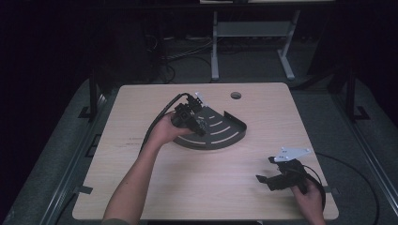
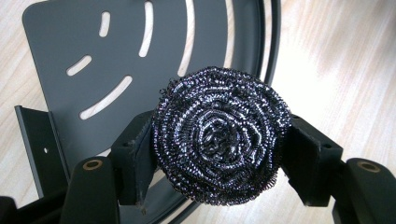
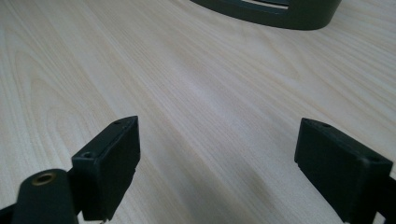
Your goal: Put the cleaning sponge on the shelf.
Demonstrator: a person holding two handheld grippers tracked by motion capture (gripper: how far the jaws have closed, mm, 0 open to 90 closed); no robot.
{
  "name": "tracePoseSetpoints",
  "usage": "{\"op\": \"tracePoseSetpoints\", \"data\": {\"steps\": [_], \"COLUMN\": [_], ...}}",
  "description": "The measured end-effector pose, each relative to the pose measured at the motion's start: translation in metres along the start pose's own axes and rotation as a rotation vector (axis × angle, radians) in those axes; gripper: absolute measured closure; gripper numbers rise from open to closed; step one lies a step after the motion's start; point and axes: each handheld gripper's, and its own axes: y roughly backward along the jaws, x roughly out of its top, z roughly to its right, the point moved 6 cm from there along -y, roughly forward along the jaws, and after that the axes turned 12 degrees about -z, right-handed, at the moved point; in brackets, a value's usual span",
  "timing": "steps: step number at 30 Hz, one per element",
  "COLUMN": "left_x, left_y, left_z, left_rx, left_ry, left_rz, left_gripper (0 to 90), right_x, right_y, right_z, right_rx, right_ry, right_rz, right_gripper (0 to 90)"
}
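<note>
A round steel-wool scourer sits squeezed between the two black jaws of my left gripper, which is shut on it. In the high view this left gripper hangs over the left part of a dark grey quarter-round slotted tray in the middle of the table. The tray lies just under and behind the scourer, with its curved rim and slots showing. My right gripper rests near the front right of the table, and its jaws stand wide open over bare wood.
The light wooden table has a small round hole near its far edge. The tray's curved rim shows at the top of the right gripper view. Cables trail from both grippers. A metal frame stands on the dark floor beyond.
</note>
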Motion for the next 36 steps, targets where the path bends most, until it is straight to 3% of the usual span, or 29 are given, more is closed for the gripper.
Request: {"op": "tracePoseSetpoints", "data": {"steps": [7, 14, 31, 36], "left_x": [0.003, 0.009, 0.014, 0.015], "left_y": [-0.010, -0.021, -0.046, -0.051], "left_z": [-0.009, -0.010, -0.024, -0.025], "left_rx": [0.011, 0.022, 0.005, 0.000], "left_ry": [0.023, 0.032, 0.091, 0.090], "left_rz": [-0.010, -0.007, -0.016, -0.028], "left_gripper": [32.9, 32.7, 32.5, 32.6], "right_x": [0.001, 0.000, -0.001, -0.001], "right_y": [0.000, -0.001, 0.002, 0.002], "right_z": [-0.001, 0.000, 0.002, 0.002], "right_rx": [0.003, 0.005, -0.003, -0.002], "right_ry": [-0.005, -0.002, -0.004, -0.009], "right_rz": [0.006, -0.001, 0.007, 0.006], "right_gripper": [13.9, 13.8, 13.9, 13.8]}}
